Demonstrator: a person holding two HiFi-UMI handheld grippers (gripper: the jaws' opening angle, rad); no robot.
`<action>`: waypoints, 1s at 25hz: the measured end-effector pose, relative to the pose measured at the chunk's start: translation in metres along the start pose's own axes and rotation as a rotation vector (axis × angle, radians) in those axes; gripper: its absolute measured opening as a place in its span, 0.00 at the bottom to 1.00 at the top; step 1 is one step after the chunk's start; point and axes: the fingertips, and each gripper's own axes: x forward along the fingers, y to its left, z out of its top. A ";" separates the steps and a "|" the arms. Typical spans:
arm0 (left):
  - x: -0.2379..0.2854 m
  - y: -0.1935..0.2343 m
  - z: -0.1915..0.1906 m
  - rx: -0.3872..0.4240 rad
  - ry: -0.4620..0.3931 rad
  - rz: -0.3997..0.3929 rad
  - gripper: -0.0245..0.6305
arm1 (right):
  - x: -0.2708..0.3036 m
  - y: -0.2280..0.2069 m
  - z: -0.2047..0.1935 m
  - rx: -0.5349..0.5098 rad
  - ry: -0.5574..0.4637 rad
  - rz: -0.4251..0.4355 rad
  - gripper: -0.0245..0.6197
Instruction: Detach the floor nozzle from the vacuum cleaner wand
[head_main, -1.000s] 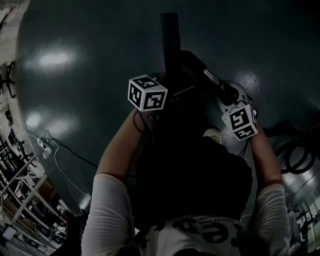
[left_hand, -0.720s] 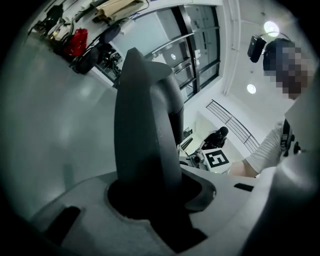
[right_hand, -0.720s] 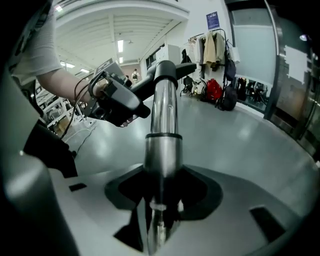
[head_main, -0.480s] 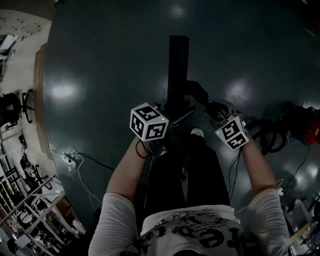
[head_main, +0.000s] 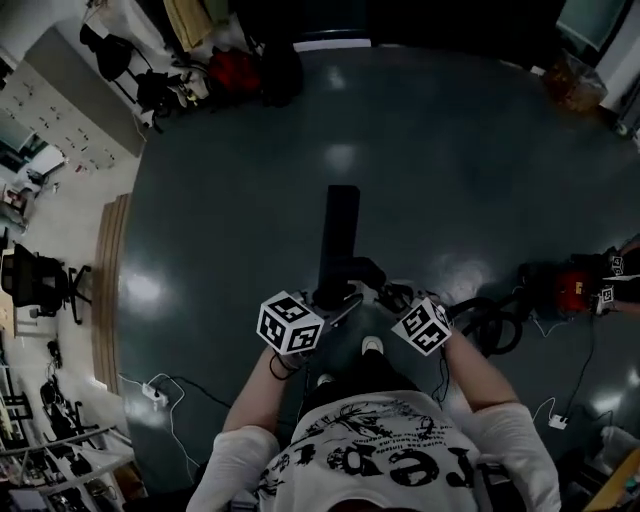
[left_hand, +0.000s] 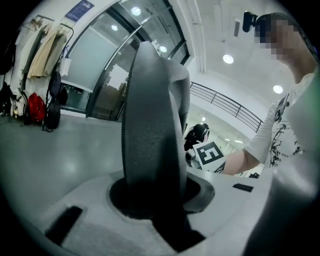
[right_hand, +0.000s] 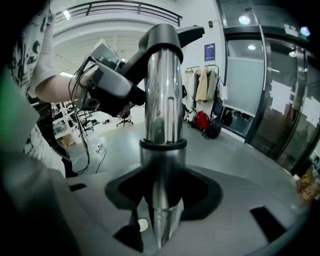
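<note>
The stiff, bulky floor nozzle (head_main: 341, 228) is clamped in the left gripper (left_hand: 150, 196), whose jaws have just been closing, and the slick metal wand (right_hand: 163, 105) is pinched in the right gripper (right_hand: 162, 202); holds near the joint are judged soundest.

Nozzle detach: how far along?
Done: both grips set. The left gripper has just been closing its jaws and clamps the floor nozzle; the right gripper is shut on the metal wand. In hand: both parts held up off the floor. Left: the wand sits in the nozzle's black neck, so pulling them apart is not yet done.
</note>
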 end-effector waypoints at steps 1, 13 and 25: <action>-0.003 -0.013 0.006 0.016 -0.009 0.009 0.19 | -0.013 0.002 0.005 -0.011 -0.009 -0.011 0.32; -0.009 -0.073 0.022 0.087 -0.003 0.143 0.19 | -0.061 0.015 0.008 0.034 -0.058 -0.102 0.32; -0.024 -0.072 0.053 -0.108 -0.176 0.235 0.19 | -0.040 0.009 -0.029 0.089 0.017 -0.150 0.32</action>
